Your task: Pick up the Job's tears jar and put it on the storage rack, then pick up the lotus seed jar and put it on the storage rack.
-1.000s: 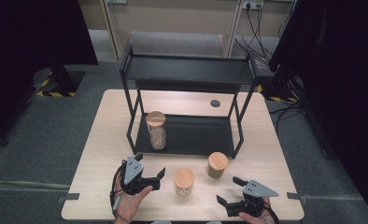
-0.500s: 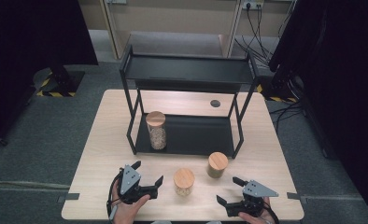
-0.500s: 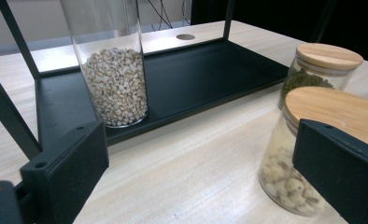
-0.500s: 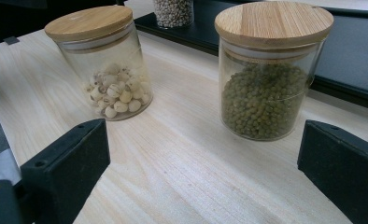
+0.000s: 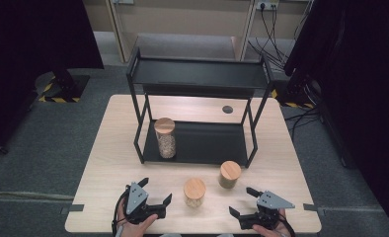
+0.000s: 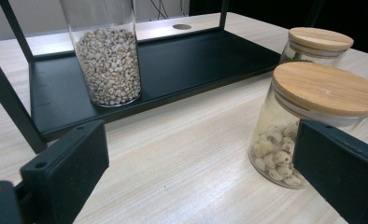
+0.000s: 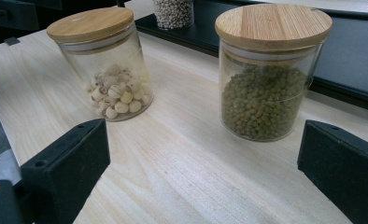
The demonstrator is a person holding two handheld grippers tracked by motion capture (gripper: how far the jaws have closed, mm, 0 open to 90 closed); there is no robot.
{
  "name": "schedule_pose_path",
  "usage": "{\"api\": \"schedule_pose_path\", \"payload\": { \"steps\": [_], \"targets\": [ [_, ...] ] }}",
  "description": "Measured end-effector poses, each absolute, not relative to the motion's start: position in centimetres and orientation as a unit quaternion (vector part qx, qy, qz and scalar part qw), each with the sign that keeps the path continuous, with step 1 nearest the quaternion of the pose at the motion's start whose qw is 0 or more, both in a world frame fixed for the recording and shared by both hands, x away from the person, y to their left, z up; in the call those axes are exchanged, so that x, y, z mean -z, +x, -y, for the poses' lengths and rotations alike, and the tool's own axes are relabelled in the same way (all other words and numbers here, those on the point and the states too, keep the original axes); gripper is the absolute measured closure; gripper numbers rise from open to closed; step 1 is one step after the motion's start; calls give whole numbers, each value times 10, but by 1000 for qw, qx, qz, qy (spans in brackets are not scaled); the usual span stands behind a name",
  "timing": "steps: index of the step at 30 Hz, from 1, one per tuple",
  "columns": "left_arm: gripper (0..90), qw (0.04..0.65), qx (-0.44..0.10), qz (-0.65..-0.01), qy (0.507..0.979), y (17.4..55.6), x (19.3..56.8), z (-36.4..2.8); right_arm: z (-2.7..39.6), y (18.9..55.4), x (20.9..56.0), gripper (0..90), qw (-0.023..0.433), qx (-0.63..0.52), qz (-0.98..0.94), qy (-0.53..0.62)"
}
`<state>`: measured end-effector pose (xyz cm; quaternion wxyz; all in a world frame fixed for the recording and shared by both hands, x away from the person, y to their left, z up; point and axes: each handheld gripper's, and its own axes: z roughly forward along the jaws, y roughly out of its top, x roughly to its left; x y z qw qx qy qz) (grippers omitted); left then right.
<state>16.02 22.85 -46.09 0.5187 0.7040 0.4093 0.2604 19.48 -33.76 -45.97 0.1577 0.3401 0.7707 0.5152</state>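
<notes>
Jar nearest my left gripper [image 5: 155,198]: the nut jar [image 5: 194,192], low centre of the high view, on the table [image 5: 108,163], just right of my spread jaws and apart from them.
Look: clear glass, round wooden lid, pale round nuts filling about the lower half; I see it at the right of the left gripper view [image 6: 313,126].
Bean jar [image 5: 229,174]: same glass and lid, green beans, just up and right of the nut jar.
Right gripper [image 5: 244,203]: lower right of the high view, jaws spread, holding nothing.
Grain jar [image 5: 165,138]: tall, on the lower tray of the rack [image 5: 202,74], upper left of the nut jar.
Writing: I can read none on any jar.
</notes>
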Motion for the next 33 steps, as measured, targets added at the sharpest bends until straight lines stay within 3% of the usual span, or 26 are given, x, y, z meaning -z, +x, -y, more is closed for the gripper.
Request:
{"api": "schedule_pose_path", "payload": {
  "steps": [33],
  "targets": [
    [33,511,-256,-416,707,162,468,-229,333,192,457,28,154,-520,-775,326]
  ]
}}
